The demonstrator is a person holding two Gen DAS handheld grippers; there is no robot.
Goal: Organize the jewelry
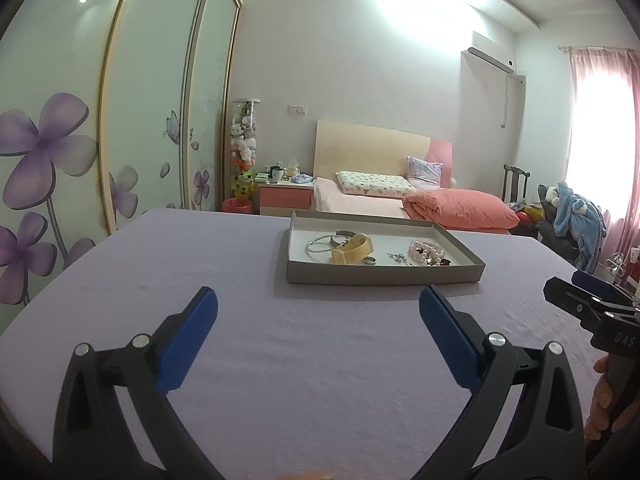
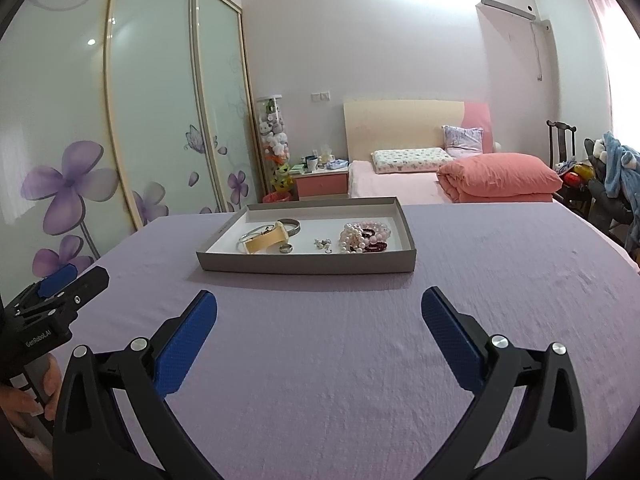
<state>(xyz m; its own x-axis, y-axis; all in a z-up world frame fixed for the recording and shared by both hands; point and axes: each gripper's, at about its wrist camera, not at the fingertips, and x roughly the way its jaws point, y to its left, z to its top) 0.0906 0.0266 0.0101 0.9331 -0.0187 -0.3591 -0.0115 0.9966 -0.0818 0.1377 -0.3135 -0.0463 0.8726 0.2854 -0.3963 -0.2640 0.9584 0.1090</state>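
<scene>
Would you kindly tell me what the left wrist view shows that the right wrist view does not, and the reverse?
Only the left wrist view shows the right gripper from outside, at its right edge, and the open left gripper head-on. Only the right wrist view shows the left gripper's outside at its left edge, plus the open right gripper head-on. Both show the grey tray on the lilac cloth, holding a yellow band, a silver bangle, a ring and pearl bracelets.

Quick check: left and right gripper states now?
Left gripper: open, holding nothing.
Right gripper: open, holding nothing.
</scene>
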